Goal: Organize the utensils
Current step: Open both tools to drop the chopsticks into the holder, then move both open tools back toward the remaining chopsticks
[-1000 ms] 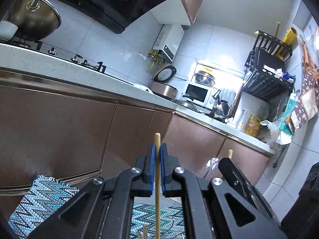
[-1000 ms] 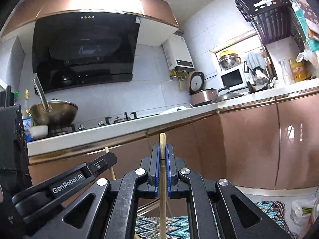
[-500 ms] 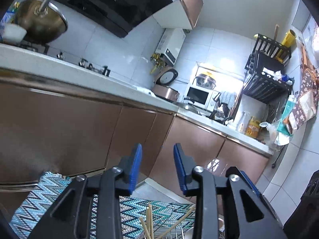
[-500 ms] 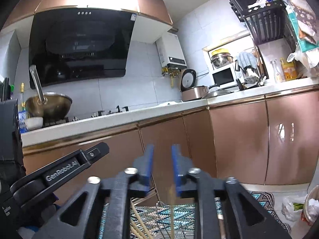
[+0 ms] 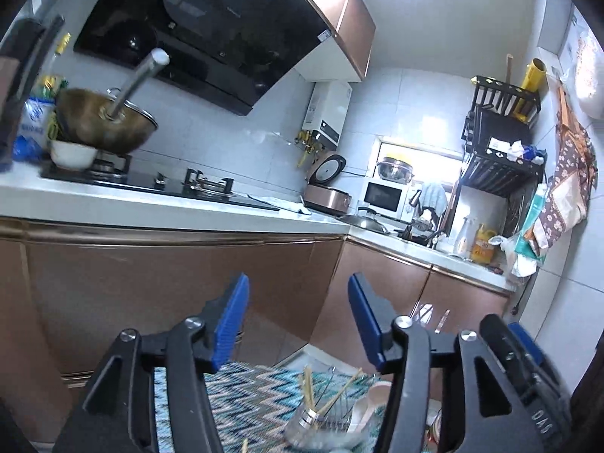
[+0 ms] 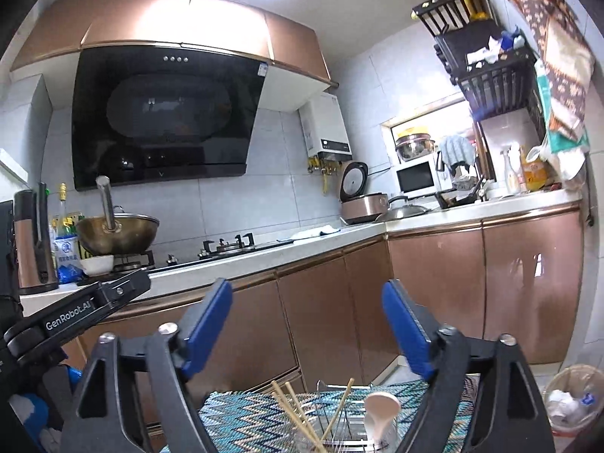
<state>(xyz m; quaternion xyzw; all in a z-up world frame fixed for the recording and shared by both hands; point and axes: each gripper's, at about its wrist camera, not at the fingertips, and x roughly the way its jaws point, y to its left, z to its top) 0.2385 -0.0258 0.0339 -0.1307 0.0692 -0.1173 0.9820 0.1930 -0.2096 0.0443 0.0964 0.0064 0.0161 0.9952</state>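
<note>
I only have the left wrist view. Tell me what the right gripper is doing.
Observer: The right gripper has its jaws wide apart; they have just been opening, and nothing is between them.
Operator: Identify the dark shape at my left edge.
Observer: A tall brown flask with a black handle, standing on the counter.
Operator: Check the floor on the far right.
Observer: A waste basket holding crumpled paper stands there, outside your view.
</note>
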